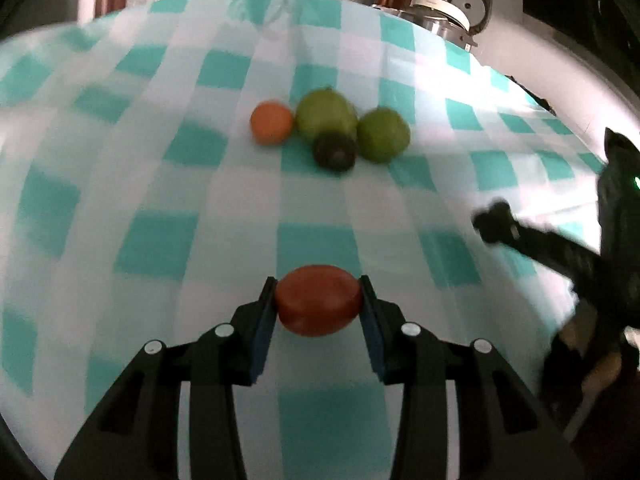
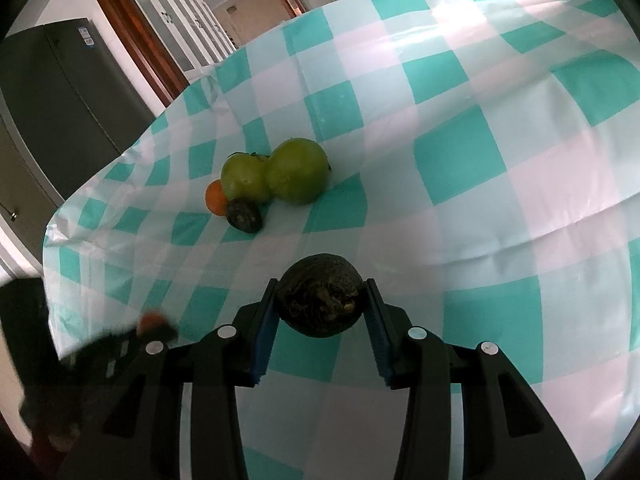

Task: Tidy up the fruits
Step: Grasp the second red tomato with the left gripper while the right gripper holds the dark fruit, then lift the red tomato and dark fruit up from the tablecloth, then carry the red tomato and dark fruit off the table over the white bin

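My left gripper (image 1: 319, 300) is shut on a red tomato-like fruit (image 1: 318, 300) and holds it above the checked tablecloth. My right gripper (image 2: 321, 300) is shut on a dark avocado (image 2: 321, 300). A cluster of fruit lies on the cloth ahead: an orange (image 1: 271, 121), two green fruits (image 1: 326, 114) (image 1: 383, 134) and a second dark avocado (image 1: 334, 151). The same cluster shows in the right wrist view: orange (image 2: 215, 199), green fruits (image 2: 244, 178) (image 2: 297, 171), dark avocado (image 2: 245, 216). The right gripper shows blurred at the right edge of the left wrist view (image 1: 496, 220). The left gripper appears blurred at lower left of the right wrist view (image 2: 152, 326).
The table wears a teal and white checked cloth (image 1: 160, 248). A metal pot with a lid (image 1: 444, 16) stands at the far right edge. A dark grey fridge (image 2: 60, 92) and wooden-framed doors (image 2: 132, 28) stand beyond the table's left side.
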### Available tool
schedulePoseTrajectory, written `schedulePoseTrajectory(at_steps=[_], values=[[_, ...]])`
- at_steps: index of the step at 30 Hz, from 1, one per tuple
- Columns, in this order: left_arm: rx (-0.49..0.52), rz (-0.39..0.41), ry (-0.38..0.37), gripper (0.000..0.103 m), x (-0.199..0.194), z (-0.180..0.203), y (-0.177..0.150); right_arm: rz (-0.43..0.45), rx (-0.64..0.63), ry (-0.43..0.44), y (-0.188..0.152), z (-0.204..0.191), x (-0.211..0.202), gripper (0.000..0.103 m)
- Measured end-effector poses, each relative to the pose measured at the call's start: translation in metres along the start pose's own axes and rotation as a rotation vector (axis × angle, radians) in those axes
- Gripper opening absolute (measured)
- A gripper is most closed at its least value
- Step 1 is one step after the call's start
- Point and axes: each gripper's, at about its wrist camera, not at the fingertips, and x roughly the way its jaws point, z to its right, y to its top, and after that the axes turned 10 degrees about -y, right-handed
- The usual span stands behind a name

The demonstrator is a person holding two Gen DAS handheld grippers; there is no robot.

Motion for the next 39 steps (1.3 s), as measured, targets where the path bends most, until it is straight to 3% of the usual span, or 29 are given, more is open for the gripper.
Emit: schedulePoseTrajectory(at_steps=[4, 9, 20, 24, 26, 31, 36, 39], values=[[-0.065, 0.009, -0.015, 0.040, 0.001, -0.005, -0.007, -0.001, 0.000, 0.003, 0.001, 0.000, 0.000, 0.042], [-0.053, 0.001, 0.011, 0.040, 0.011, 0.004, -0.001, -0.007, 0.002, 0.008, 0.000, 0.000, 0.001, 0.042], [-0.109, 0.030, -0.012, 0.040, 0.002, -0.007, -0.002, -0.028, 0.000, -0.001, 0.000, -0.001, 0.003, 0.042], [-0.103, 0.070, 0.015, 0.040, -0.042, -0.007, -0.028, -0.044, 0.033, -0.067, -0.020, -0.007, -0.017, 0.042], [-0.058, 0.084, 0.077, 0.040, -0.067, -0.007, -0.047, -0.040, 0.024, -0.032, -0.045, -0.025, -0.039, 0.042], [-0.065, 0.071, 0.146, 0.040, -0.130, -0.024, -0.110, -0.035, -0.070, 0.052, -0.103, -0.091, -0.088, 0.042], [-0.005, 0.111, 0.254, 0.040, -0.186, -0.039, -0.158, -0.034, -0.228, 0.102, -0.140, -0.152, -0.114, 0.042], [-0.011, 0.136, 0.282, 0.040, -0.214, -0.051, -0.176, -0.039, -0.310, 0.136, -0.161, -0.183, -0.121, 0.042]])
